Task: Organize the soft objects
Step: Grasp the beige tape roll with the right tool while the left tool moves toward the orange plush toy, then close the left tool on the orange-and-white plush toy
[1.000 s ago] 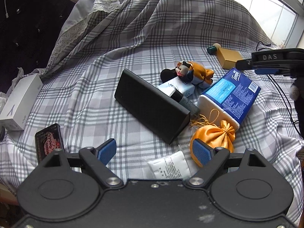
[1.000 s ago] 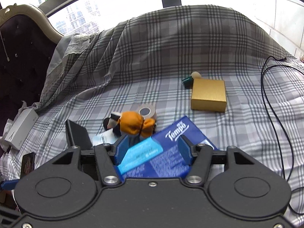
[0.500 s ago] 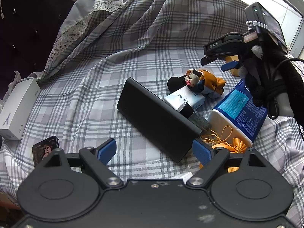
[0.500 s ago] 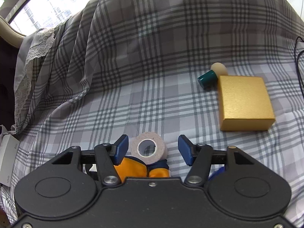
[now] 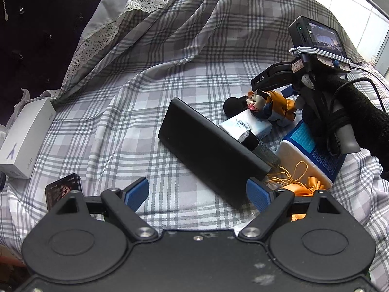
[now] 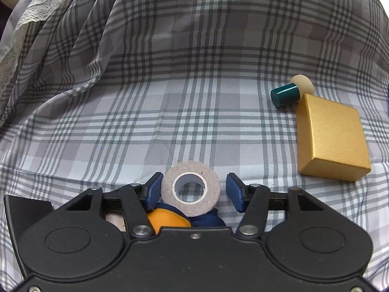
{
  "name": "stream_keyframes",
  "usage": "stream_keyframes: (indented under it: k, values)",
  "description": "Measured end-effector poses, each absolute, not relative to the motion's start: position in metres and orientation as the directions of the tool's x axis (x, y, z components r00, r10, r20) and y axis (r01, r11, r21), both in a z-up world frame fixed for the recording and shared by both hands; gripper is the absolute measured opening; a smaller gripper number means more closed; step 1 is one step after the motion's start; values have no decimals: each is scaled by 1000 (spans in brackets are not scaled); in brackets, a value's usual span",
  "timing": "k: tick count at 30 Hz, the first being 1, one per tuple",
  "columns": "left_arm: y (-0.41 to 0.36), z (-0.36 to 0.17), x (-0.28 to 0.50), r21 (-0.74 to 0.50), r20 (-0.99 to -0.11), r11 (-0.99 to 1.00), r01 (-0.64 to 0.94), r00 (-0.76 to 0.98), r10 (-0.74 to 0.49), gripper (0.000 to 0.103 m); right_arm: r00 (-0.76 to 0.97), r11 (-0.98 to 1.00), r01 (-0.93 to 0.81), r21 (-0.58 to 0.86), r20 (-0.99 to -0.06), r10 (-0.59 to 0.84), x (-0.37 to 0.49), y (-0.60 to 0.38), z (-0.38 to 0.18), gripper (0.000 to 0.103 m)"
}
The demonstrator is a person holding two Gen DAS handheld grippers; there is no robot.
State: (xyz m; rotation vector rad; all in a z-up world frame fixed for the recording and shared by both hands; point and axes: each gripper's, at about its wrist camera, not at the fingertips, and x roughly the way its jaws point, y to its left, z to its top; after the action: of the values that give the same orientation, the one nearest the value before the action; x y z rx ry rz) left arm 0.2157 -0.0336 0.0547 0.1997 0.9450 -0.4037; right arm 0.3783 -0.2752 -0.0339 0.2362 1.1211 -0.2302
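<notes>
My left gripper hovers open over the plaid sheet, its fingers either side of the near end of a long black case. An orange satin pouch lies by its right finger. Beyond that lie a blue tissue pack, a white wipes pack and a small doll in orange. My right gripper points down just past the doll. Its jaws are closing around a beige tape roll that lies flat. The left pad is at the roll's edge, and a gap shows at the right pad.
A gold box, a teal cylinder and a cream ball lie right of the roll. A white carton and a dark phone-like card lie far left. A black-sleeved arm holds the right gripper. Rumpled sheet rises behind.
The right gripper swung forward and down from over the tissue pack to the tape roll, and its jaws narrowed. The left gripper edged forward to the black case, now partly covering the pouch.
</notes>
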Motion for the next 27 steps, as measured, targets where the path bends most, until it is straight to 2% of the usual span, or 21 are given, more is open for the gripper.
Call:
stream_keyframes:
  k: [4, 8, 12, 16, 19, 27]
  values:
    - [-34, 57, 218, -5, -816, 909, 416, 523, -244, 87, 451, 944, 319, 85, -889, -73, 372, -280, -29, 49]
    - [-39, 64, 221, 0, -811, 907, 421, 531, -246, 87, 531, 900, 410, 152, -841, -100, 354, -300, -18, 49]
    - [-52, 74, 230, 6, -800, 904, 427, 545, -252, 87, 571, 857, 494, 150, -799, -190, 339, -316, -16, 49]
    - [-66, 80, 250, -38, -809, 908, 417, 521, -273, 87, 597, 824, 543, 162, -764, -244, 332, -320, -21, 49]
    - [-80, 81, 265, -73, -818, 912, 404, 499, -287, 87, 585, 797, 581, 166, -766, -266, 333, -323, -25, 49]
    - [-122, 71, 310, -61, -835, 941, 332, 500, -230, 87, 572, 766, 622, 160, -761, -306, 327, -323, -28, 49]
